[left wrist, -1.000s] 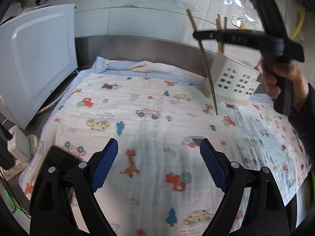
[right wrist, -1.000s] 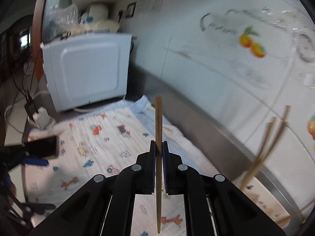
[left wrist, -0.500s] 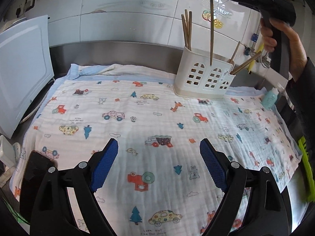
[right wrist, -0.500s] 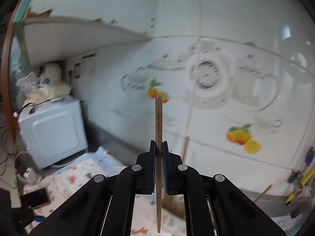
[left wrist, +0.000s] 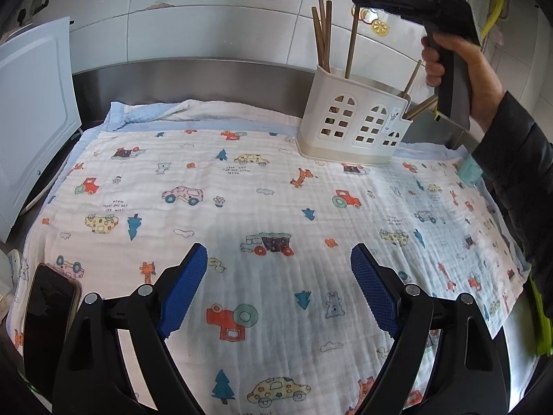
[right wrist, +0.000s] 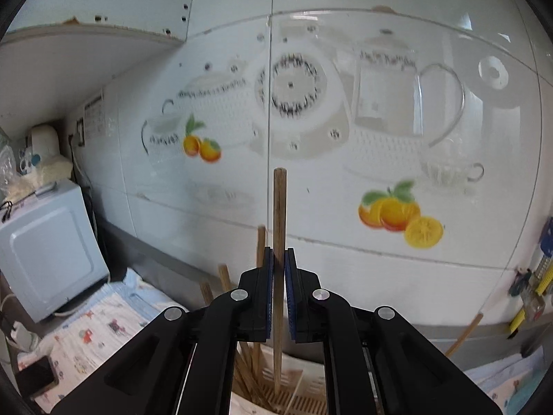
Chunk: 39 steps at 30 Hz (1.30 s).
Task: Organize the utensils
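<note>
A white utensil holder [left wrist: 356, 128] with arched cut-outs stands at the back of the patterned cloth [left wrist: 242, 207], with several wooden chopsticks [left wrist: 321, 34] leaning in it. My right gripper [right wrist: 278, 259] is shut on one wooden chopstick [right wrist: 279, 207], held upright, its lower end down inside the holder [right wrist: 304, 380]. In the left wrist view the same chopstick [left wrist: 353, 41] hangs from the right gripper [left wrist: 359, 0] above the holder's middle section. My left gripper [left wrist: 278, 276] hovers open over the front of the cloth with nothing between its blue pads.
A white microwave [left wrist: 31, 114] stands at the left edge. A black phone [left wrist: 45, 314] lies on the cloth's front left corner. A person's hand [left wrist: 459, 65] and dark sleeve occupy the right side. A tiled wall with fruit decals [right wrist: 397, 214] rises behind the holder.
The right gripper carried the chopstick from above the cloth to over the holder and turned it upright; its tip now sits inside the holder. The left gripper shifted slightly and stayed open.
</note>
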Each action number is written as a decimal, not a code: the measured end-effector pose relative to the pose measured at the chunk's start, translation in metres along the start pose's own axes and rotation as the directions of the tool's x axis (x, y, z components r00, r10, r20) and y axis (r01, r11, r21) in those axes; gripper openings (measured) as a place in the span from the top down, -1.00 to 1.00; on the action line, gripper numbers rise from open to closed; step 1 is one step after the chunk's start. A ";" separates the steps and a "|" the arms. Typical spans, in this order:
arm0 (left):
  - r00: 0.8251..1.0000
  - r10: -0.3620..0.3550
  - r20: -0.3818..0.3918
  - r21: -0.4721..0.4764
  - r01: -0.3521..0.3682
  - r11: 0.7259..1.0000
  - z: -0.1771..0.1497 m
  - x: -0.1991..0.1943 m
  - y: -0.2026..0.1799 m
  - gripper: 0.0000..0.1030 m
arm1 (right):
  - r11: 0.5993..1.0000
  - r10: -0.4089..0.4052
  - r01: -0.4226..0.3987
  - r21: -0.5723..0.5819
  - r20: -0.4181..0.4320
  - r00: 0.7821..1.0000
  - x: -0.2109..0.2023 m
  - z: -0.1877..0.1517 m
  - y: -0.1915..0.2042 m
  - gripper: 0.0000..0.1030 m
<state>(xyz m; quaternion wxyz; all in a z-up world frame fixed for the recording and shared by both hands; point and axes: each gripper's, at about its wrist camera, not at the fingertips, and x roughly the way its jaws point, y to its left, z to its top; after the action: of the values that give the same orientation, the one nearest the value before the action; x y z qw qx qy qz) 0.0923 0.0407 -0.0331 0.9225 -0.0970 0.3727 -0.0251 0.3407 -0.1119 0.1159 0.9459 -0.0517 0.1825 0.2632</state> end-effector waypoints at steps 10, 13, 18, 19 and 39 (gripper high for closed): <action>0.999 0.008 0.049 0.044 -0.010 0.999 0.013 -0.008 -0.009 -0.64 | 1.000 -0.019 0.019 -0.023 -0.023 1.000 -0.056 -0.016 0.006 0.51; 0.998 0.017 0.064 0.061 -0.020 0.998 0.015 -0.012 -0.013 -0.64 | 1.000 -0.013 0.013 -0.010 -0.038 0.999 -0.088 -0.031 0.010 0.18; 0.998 0.017 0.068 0.069 -0.021 0.997 0.014 -0.018 -0.017 -0.64 | 0.999 -0.022 0.024 0.031 -0.073 0.997 -0.139 -0.066 0.020 -0.26; 0.997 0.016 0.073 0.068 -0.021 0.997 0.013 -0.020 -0.018 -0.64 | 0.999 -0.035 0.038 0.038 -0.074 0.997 -0.152 -0.076 0.022 -0.38; 0.986 0.043 0.163 0.131 -0.064 0.989 -0.007 -0.055 -0.051 -0.81 | 0.972 -0.180 0.203 0.122 -0.177 0.968 -0.258 -0.200 0.044 -0.86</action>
<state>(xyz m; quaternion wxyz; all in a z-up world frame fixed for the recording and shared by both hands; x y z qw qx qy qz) 0.0492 -0.0041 0.0099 0.9542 -0.0256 0.2975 -0.0178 0.0493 -0.2361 0.0266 0.9499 -0.0248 0.2721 0.1519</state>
